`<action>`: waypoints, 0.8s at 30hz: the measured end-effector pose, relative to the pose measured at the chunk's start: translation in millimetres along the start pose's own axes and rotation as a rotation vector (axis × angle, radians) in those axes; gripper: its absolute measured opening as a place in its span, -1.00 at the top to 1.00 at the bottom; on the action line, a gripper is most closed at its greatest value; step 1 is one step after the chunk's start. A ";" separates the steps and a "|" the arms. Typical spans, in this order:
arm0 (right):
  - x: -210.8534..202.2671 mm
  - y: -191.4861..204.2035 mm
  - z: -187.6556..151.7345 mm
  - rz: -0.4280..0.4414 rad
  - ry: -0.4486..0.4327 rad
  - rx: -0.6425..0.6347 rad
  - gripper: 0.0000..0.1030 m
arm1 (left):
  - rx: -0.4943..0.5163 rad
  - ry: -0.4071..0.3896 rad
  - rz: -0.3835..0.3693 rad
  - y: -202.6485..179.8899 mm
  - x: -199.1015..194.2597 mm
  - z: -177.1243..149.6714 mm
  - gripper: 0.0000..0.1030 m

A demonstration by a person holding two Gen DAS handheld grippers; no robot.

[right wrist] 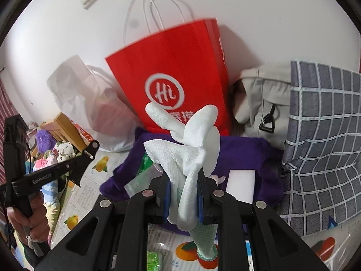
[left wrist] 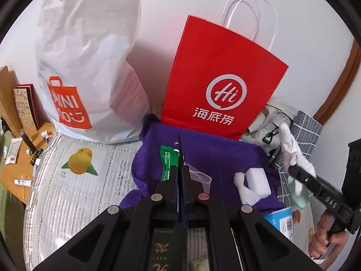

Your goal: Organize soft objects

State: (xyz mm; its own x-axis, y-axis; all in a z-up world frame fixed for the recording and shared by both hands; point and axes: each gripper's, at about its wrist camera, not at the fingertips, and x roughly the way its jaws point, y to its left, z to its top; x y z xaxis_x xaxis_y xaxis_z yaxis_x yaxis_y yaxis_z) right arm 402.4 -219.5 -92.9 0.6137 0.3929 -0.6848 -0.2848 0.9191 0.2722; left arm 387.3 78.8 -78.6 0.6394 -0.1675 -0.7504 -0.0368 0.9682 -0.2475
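Observation:
My right gripper (right wrist: pixel 183 178) is shut on a white knit glove (right wrist: pixel 191 144) with a green cuff, held up above a purple cloth (right wrist: pixel 243 153); the same glove (left wrist: pixel 293 149) and gripper (left wrist: pixel 291 169) show at the right of the left wrist view. My left gripper (left wrist: pixel 180 155) is shut with nothing visible between its fingers, over the purple cloth (left wrist: pixel 214 149) beside a green packet (left wrist: pixel 168 160). A white foam block (left wrist: pixel 258 180) and a white wad (left wrist: pixel 243 187) lie on the cloth. A red paper bag (left wrist: pixel 221 79) stands behind it.
A white Miniso plastic bag (left wrist: pixel 90 67) stands at the left against the wall. A beige bag (right wrist: pixel 261 99) and a grey checked cloth (right wrist: pixel 322 135) are at the right. A wooden table (left wrist: pixel 15 164) with small items lies far left. Printed foil sheeting (left wrist: pixel 74 180) covers the surface.

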 end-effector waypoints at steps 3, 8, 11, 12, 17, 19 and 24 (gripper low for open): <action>13.5 -9.6 -1.4 -0.034 0.029 0.003 0.64 | 0.000 0.008 -0.004 -1.6 11.5 4.3 0.92; 27.0 -24.6 -5.4 -0.039 0.064 0.018 0.64 | -0.003 0.035 -0.015 -3.8 34.0 4.5 0.92; 37.3 -30.6 -9.1 -0.038 0.084 0.033 0.64 | 0.012 0.060 -0.013 -5.6 47.8 3.0 0.92; 41.9 -32.0 -10.6 -0.042 0.091 0.038 0.64 | 0.015 0.069 -0.013 -5.5 53.4 2.0 0.92; 65.5 -30.0 -18.9 -0.048 0.149 0.033 0.62 | 0.001 0.130 -0.031 1.4 78.5 -1.2 0.92; 71.4 -28.5 -20.8 -0.055 0.159 0.023 0.62 | -0.010 0.148 -0.033 5.5 85.7 -2.1 0.92; 86.7 -29.6 -26.5 -0.075 0.190 0.018 0.62 | -0.030 0.179 -0.037 12.4 97.6 -5.6 0.92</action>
State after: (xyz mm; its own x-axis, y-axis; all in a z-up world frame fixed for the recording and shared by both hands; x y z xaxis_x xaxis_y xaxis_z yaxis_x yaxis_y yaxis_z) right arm 444.5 -213.3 -178.3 0.4820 0.3128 -0.8185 -0.2290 0.9466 0.2269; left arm 445.0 73.4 -158.4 0.4938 -0.2356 -0.8370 -0.0405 0.9553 -0.2927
